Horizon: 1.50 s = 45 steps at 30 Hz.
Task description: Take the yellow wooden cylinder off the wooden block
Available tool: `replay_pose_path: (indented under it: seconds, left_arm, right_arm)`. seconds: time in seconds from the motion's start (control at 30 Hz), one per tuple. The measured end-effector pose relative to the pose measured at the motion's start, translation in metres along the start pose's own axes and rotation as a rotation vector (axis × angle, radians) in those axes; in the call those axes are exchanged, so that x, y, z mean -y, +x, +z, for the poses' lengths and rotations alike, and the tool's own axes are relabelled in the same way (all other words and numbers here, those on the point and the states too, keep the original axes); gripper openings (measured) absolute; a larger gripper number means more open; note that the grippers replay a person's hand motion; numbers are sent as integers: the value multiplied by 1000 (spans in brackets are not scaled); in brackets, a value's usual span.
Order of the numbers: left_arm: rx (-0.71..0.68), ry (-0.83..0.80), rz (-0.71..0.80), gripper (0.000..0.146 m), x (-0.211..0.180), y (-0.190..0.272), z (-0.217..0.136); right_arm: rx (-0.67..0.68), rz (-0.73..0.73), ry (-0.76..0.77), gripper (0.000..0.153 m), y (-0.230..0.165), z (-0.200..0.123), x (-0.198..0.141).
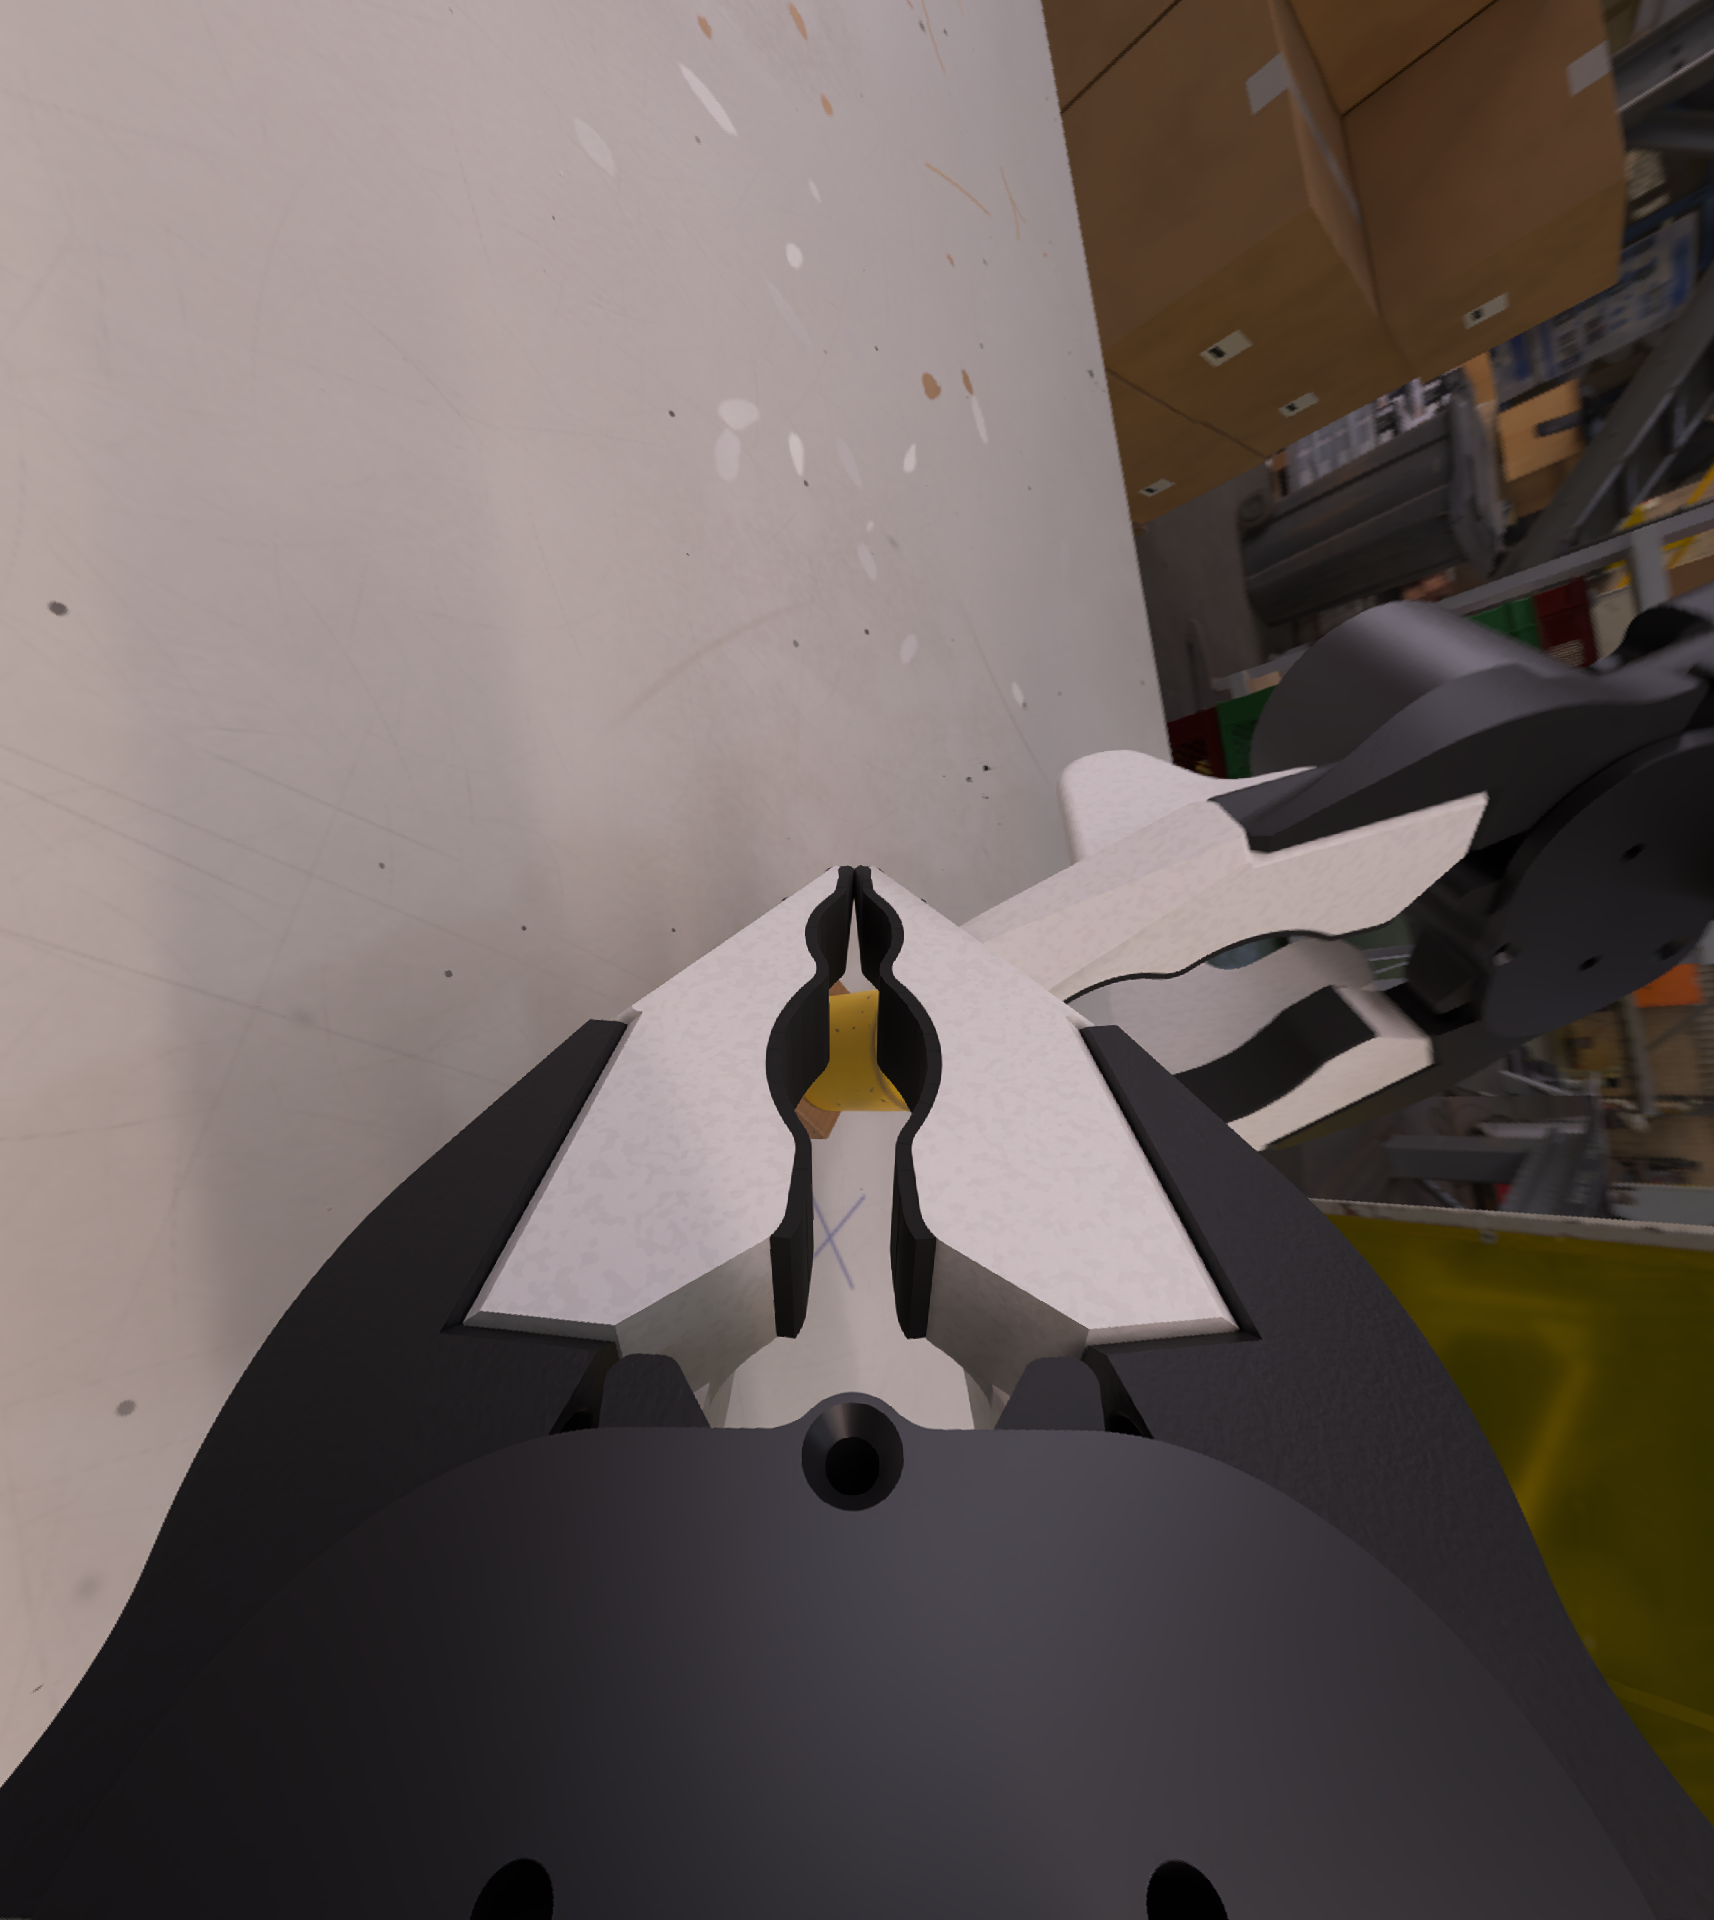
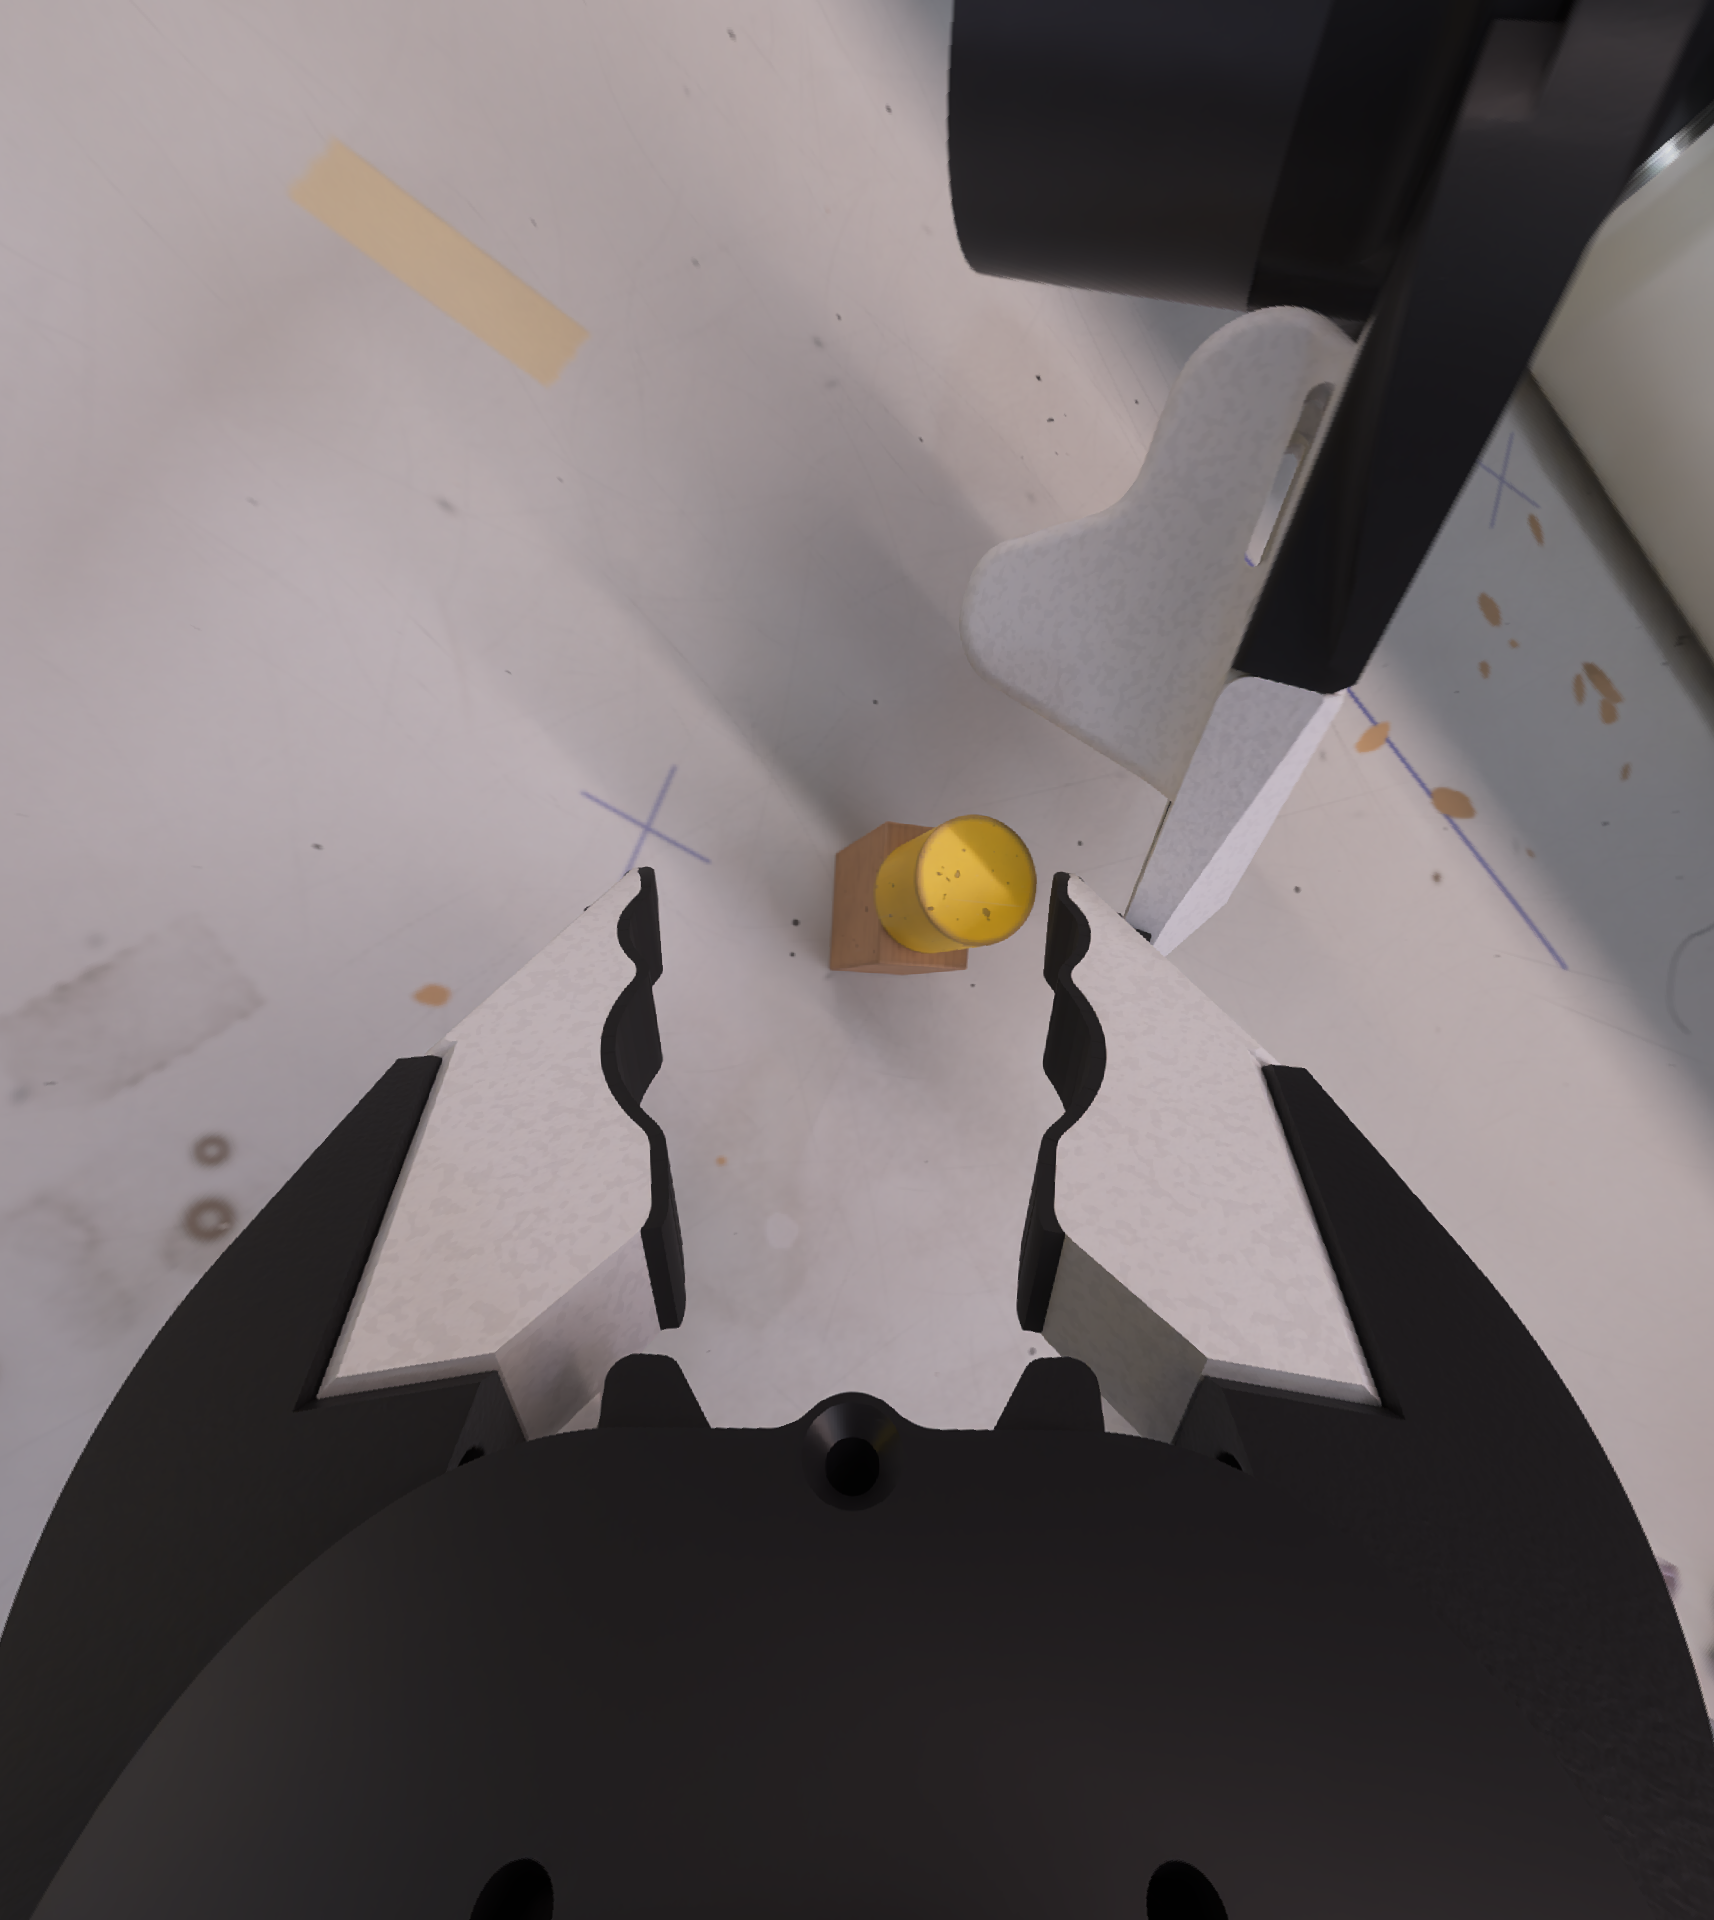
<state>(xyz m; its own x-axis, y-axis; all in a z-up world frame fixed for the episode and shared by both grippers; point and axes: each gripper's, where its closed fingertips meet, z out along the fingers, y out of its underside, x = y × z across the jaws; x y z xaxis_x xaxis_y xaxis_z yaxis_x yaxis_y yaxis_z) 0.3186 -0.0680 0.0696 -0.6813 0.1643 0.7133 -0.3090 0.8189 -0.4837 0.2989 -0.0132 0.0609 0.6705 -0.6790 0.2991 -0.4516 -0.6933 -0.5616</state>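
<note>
Yellow cylinder [image 2: 957, 883]: sitting on wooden block [image 2: 858, 899], frame centre, counter [image 2: 313, 623]. Right hand-held gripper [image 2: 851, 883]: hovering above, spread. Left hand-held gripper [image 1: 853, 878]: pressed together, holding nothing.

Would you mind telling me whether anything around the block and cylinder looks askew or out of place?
Nothing stands out. The yellow cylinder stands upright on the wooden block; the right gripper is open above it, and the left gripper is shut beside it, holding nothing.
</note>
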Motion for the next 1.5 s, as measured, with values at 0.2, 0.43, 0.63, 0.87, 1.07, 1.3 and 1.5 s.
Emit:
replay_pose_path:
  seconds: [0.2,0.43,0.63,0.87,1.07,1.3,1.5]
  left_arm:
    - [-79,28,-92,0,6,0,-2]
    - [-135,56,-186,0,11,-2,-4]
    - [-130,59,-205,0,11,-4,-2]
    - [-101,46,-214,0,10,-6,0]
    - [-99,44,-191,0,9,-4,1]
    - [-98,36,-180,0,8,-3,1]
    - [-97,34,-180,0,7,-4,0]
  right_arm:
    - [46,27,-96,83,0,15,-14]
    - [70,-25,-258,94,4,29,-37]
    - [382,188,-67,72,-5,20,-14]
    - [489,242,-38,61,-6,14,-11]
    - [388,254,19,53,2,15,-9]
    - [295,262,85,41,11,15,-7]
    - [265,284,152,27,17,14,-5]
